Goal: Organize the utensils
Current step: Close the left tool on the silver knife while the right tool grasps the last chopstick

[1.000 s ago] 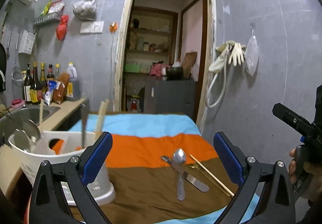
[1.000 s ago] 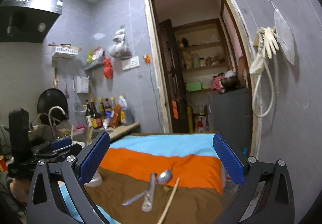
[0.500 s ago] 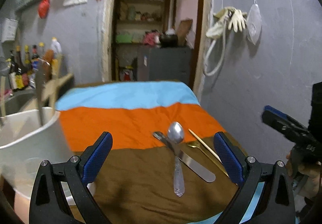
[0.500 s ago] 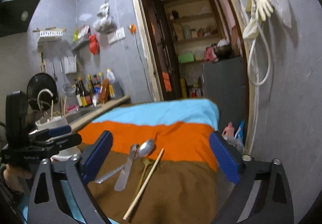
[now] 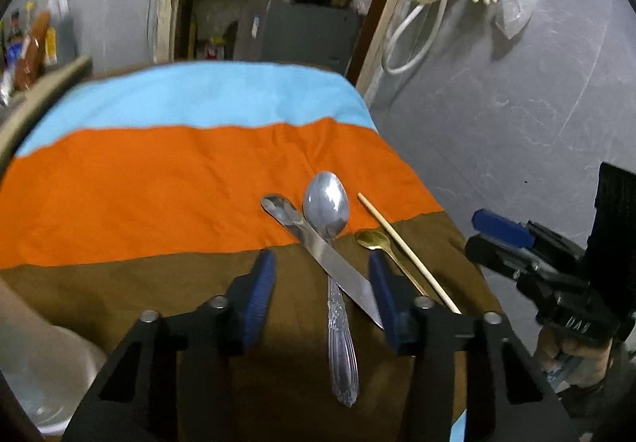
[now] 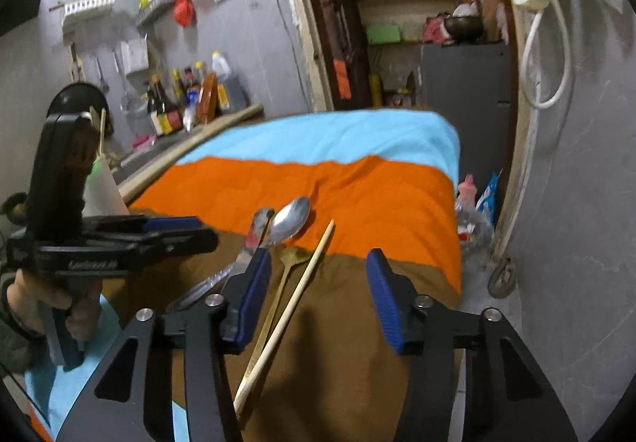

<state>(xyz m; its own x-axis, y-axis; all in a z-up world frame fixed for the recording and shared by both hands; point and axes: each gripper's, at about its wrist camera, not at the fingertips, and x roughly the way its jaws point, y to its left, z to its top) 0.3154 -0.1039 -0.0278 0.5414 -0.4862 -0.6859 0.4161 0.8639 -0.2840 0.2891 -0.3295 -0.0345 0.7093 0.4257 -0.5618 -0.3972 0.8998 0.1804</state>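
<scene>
**Both grippers lowered over the cutlery, jaws closing**

Left gripper (image 5: 322,283), left wrist view: its blue pads are seen half apart and closing, nothing pressed between them yet. Framed in the gap are the silver spoon (image 5: 332,243) and the table knife (image 5: 318,247), crossed on the striped cloth (image 5: 159,183). Just right of them a small gold spoon (image 5: 377,243) and a wooden chopstick (image 5: 405,251) are laid. A white utensil holder (image 5: 43,370) is glimpsed at lower left.

Right wrist view: the right gripper (image 6: 318,291) is likewise half apart and closing, empty. The chopstick (image 6: 290,307) and gold spoon (image 6: 278,283) are caught by its left pad; contact cannot be told.
</scene>
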